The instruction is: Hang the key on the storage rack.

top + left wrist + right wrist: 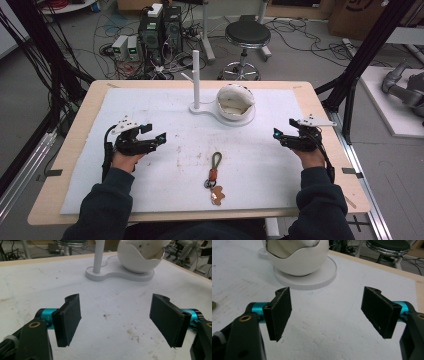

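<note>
White padding covers the surface (150, 107) I am working over, with wooden edging around it and a cluttered floor of cables and a stool (247, 35) behind. Nearest my hands lies the keychain (215, 176), flat on the padding, its green loop pointing toward the stand (197, 82) and its tag toward me. I judge it laid out straight so either gripper can take it, and the stand's post suggests a hanging place. The keychain sits well short of the stand, roughly in line with it. Beside the post, on the same white base, rests the egg-shaped bowl (235, 100), its opening facing me.

Left gripper (161, 138): jaws spread wide, nothing between them, resting well left of the keychain and angled inward. Right gripper (276, 134): likewise released and empty, well right of the keychain, pointing toward the bowl. Both forearms lie low on the surface.
</note>
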### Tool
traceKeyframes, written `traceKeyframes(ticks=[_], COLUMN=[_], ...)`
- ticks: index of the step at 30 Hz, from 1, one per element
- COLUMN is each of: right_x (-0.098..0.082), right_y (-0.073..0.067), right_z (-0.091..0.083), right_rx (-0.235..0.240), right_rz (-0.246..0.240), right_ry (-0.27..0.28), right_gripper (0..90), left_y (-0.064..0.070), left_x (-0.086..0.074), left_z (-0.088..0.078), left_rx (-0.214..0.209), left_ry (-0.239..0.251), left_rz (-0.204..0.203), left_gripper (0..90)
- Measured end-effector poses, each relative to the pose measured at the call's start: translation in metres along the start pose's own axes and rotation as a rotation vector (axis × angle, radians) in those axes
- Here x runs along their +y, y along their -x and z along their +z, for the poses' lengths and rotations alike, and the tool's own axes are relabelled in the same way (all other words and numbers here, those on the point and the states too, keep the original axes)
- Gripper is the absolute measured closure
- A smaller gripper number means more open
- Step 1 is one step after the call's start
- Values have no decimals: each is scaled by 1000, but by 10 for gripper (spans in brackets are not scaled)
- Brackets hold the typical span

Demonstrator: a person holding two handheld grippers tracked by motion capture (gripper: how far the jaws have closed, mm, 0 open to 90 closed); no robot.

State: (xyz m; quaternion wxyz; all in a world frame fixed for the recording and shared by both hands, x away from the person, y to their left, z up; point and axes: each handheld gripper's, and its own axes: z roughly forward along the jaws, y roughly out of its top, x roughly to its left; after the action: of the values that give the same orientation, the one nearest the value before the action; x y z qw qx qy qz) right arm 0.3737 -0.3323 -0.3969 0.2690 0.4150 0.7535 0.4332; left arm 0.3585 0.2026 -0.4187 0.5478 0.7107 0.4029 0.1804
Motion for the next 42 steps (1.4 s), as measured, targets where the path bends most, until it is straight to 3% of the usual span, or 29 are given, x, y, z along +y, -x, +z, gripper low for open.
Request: traceKeyframes(ticks=[3, 6, 8, 10, 11, 14, 17, 18, 22, 26, 33, 38, 39, 40, 42], right_x=[-1, -3, -5, -8, -8, -10, -11, -11, -10, -10, -9, -9, -9, -9, -9], right_y=[0, 0, 1, 3, 3, 6, 7, 7, 5, 5, 4, 4, 4, 4, 4], right_z=[0, -2, -3, -3, -3, -4, -6, -6, -5, -5, -6, -5, -5, -5, -5], right_rx=[-1, -11, -15, -21, -21, -26, -28, -27, -23, -21, -18, -13, -12, -13, -17], right_rz=[-5, 0, 2, 4, 4, 16, 27, 28, 24, 24, 27, 25, 23, 23, 26], right_ry=[-4, -1, 0, -9, -9, -12, -10, -9, -5, -4, 2, 4, 0, -1, -1], right_gripper=[255, 256, 258, 260, 260, 260, 260, 260, 261, 261, 261, 261, 261, 261, 261], left_y=[8, 18, 26, 41, 41, 59, 74, 78, 87, 98, 136, 146, 149, 153, 155], left_x=[1, -1, -1, -2, -2, -2, -4, -5, -9, -12, -26, -28, -28, -28, -27], left_z=[3, 10, 16, 27, 27, 39, 50, 53, 59, 64, 86, 94, 96, 98, 98], left_rx=[-2, 35, 25, -10, -10, -54, -65, -66, -83, -131, -204, -195, -180, -150, -139], left_ry=[-15, -57, -76, -90, -90, -109, -174, -195, -230, -245, -342, -365, -372, -378, -383], left_rz=[4, -17, -15, 3, 3, 33, 60, 62, 61, 53, 122, 134, 153, 204, 226], left_gripper=[250, 258, 258, 258, 258, 258, 292, 340, 370, 407, 406, 382, 403, 434, 504])
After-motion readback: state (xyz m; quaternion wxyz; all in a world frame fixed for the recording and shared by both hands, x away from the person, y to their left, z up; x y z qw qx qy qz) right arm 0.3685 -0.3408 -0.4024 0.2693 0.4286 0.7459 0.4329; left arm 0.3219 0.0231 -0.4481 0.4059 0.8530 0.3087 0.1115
